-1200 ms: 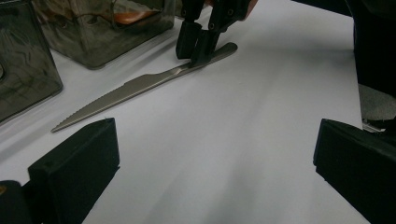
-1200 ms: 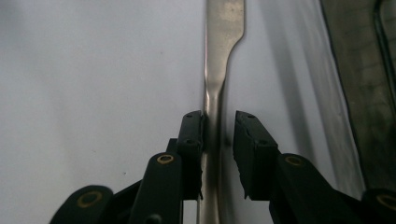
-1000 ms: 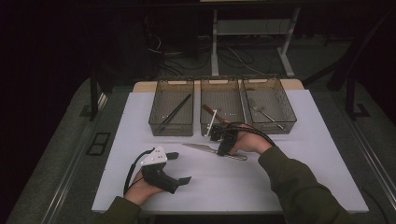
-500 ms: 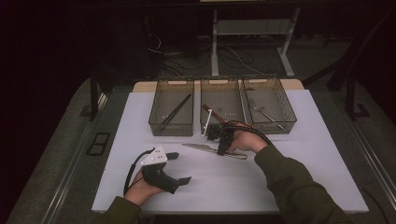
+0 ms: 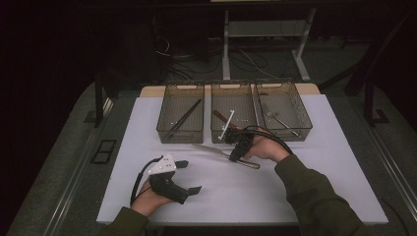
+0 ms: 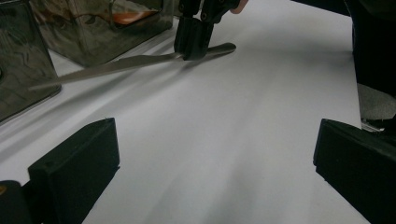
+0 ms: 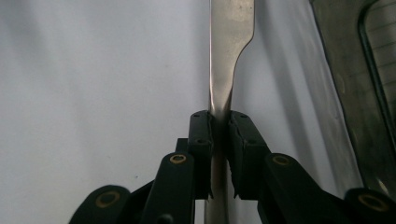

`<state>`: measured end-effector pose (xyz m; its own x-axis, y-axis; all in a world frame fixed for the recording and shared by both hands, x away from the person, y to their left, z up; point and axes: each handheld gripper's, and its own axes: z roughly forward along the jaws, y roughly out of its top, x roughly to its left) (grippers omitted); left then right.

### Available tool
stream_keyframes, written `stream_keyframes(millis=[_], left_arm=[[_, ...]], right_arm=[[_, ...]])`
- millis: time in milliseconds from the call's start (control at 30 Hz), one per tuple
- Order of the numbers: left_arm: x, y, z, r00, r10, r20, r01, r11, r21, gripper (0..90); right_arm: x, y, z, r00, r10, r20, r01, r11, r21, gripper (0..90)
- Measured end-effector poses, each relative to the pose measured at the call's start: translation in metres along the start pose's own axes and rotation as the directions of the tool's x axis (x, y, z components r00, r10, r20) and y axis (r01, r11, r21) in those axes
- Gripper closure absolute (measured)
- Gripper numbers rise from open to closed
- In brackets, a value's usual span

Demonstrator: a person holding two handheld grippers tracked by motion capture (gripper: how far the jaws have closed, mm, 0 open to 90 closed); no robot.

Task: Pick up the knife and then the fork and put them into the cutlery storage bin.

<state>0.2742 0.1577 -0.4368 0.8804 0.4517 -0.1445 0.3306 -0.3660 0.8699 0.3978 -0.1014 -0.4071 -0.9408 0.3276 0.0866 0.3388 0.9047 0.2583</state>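
The right gripper point(image 5: 239, 149) has its jaws closed on the knife point(image 5: 216, 150), which lies flat on the white table point(image 5: 305, 191), just near of the middle bin point(image 5: 233, 129). In the right gripper view the two black jaws press the narrow neck of the knife point(image 7: 229, 56) between them, at the place where the handle goes over into the blade. In the left gripper view the blade points to the left and the handle end to the right, and the knife point(image 6: 107, 69) seems to touch the table along its length.

The jaws have just been closing, with the knife between them. So I judge that the step in hand is the grasp, and that the lift is not yet begun.

The left gripper point(image 5: 189, 177) rests on the near left of the table, well apart from the knife, with its jaws wide open and nothing between them.

Three bins stand at the far side: the left bin point(image 5: 180, 135) holds a dark long tool, the middle one a white-handled piece, and the right bin point(image 5: 290, 132) a fork. The next move probably calls for a straight lift and then a carry to one of the bins. The grip is narrow, so the blade may swing or tilt.
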Motion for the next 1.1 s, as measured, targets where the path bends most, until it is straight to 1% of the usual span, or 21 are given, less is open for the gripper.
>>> stream_keyframes(millis=[167,200,233,267,333,367,467,600,633,667,733,800,833,867,900,933,967,1000,1033,1100], left_arm=[[0.000,0.000,0.000,1.0000,-0.001,-0.001,0.001,1.0000,0.000,0.0],[0.000,0.000,0.000,1.0000,-0.002,0.000,0.002,1.0000,-0.001,0.0],[0.000,0.000,0.000,1.0000,-0.003,0.001,0.003,1.0000,-0.002,0.0],[0.000,0.000,0.000,1.0000,-0.002,0.000,0.002,1.0000,-0.001,0.0],[0.000,0.000,0.000,1.0000,-0.001,0.000,0.001,1.0000,0.001,0.0],[0.000,0.000,0.000,1.0000,-0.002,0.000,0.002,1.0000,0.000,0.0],[0.000,0.000,0.000,1.0000,-0.001,-0.001,0.001,1.0000,0.001,0.0],[0.000,0.000,0.000,1.0000,0.001,-0.001,-0.001,1.0000,0.002,0.0],[0.000,0.000,0.000,1.0000,0.001,-0.001,-0.001,1.0000,0.002,0.0],[0.000,0.000,0.000,1.0000,0.001,-0.002,-0.001,1.0000,0.002,0.0],[0.000,0.000,0.000,1.0000,0.001,-0.002,-0.001,1.0000,0.002,0.0],[0.000,0.000,0.000,1.0000,0.000,-0.003,0.000,1.0000,0.002,0.0],[0.000,0.000,0.000,1.0000,0.001,-0.003,-0.001,1.0000,0.002,0.0],[0.000,0.000,0.001,1.0000,0.001,-0.002,-0.001,1.0000,0.003,0.0],[0.000,0.000,0.001,1.0000,0.002,-0.003,-0.002,1.0000,0.004,0.0],[0.000,0.000,0.001,1.0000,0.001,-0.003,-0.001,1.0000,0.003,0.0],[0.000,0.000,0.000,1.0000,0.001,-0.003,-0.001,1.0000,0.003,0.0],[0.000,0.000,0.000,1.0000,0.001,-0.003,-0.001,1.0000,0.002,0.0],[0.000,0.000,0.000,1.0000,0.000,-0.004,0.000,1.0000,0.002,0.0],[0.000,0.000,0.000,1.0000,-0.003,-0.005,0.003,1.0000,-0.002,0.0]], right_arm=[[0.001,-0.008,-0.007,1.0000,0.002,-0.004,-0.002,0.998,-0.061,79.1],[0.001,-0.009,-0.008,1.0000,-0.003,-0.007,0.003,0.997,-0.079,79.1],[0.002,-0.012,-0.009,0.9999,0.001,-0.011,-0.002,0.994,-0.108,79.1],[0.001,-0.014,-0.011,0.9999,0.000,-0.013,-0.001,0.993,-0.120,79.1],[0.002,-0.018,-0.014,0.9998,0.016,-0.013,-0.017,0.987,-0.159,79.2],[0.002,-0.020,-0.015,0.9998,0.017,-0.010,-0.019,0.985,-0.169,79.2],[0.002,-0.026,-0.018,0.9997,0.025,-0.003,-0.025,0.976,-0.214,79.2],[0.001,-0.035,-0.022,0.9994,0.036,-0.004,-0.035,0.961,-0.273,79.2],[0.002,-0.037,-0.023,0.9986,0.052,-0.008,-0.052,0.955,-0.293,79.2],[0.002,-0.039,-0.023,0.9982,0.058,-0.011,-0.059,0.948,-0.314,79.3],[0.002,-0.044,-0.025,0.9977,0.068,-0.006,-0.066,0.937,-0.343,79.2],[0.001,-0.048,-0.028,0.9973,0.073,-0.011,-0.072,0.927,-0.369,79.2],[0.001,-0.050,-0.029,0.9965,0.082,-0.018,-0.083,0.921,-0.380,79.2],[0.000,-0.053,-0.031,0.9961,0.088,-0.013,-0.086,0.914,-0.396,79.2],[0.000,-0.055,-0.032,0.9958,0.091,-0.015,-0.089,0.910,-0.406,79.2],[0.000,-0.057,-0.033,0.9945,0.105,-0.011,-0.099,0.901,-0.422,79.2],[-0.002,-0.059,-0.033,0.9945,0.104,-0.015,-0.100,0.894,-0.438,79.2],[-0.002,-0.060,-0.034,0.9927,0.118,-0.025,-0.117,0.884,-0.453,79.2],[-0.001,-0.062,-0.036,0.9884,0.145,-0.046,-0.149,0.868,-0.473,79.2],[-0.002,-0.065,-0.037,0.9869,0.153,-0.052,-0.158,0.855,-0.494,79.2]])
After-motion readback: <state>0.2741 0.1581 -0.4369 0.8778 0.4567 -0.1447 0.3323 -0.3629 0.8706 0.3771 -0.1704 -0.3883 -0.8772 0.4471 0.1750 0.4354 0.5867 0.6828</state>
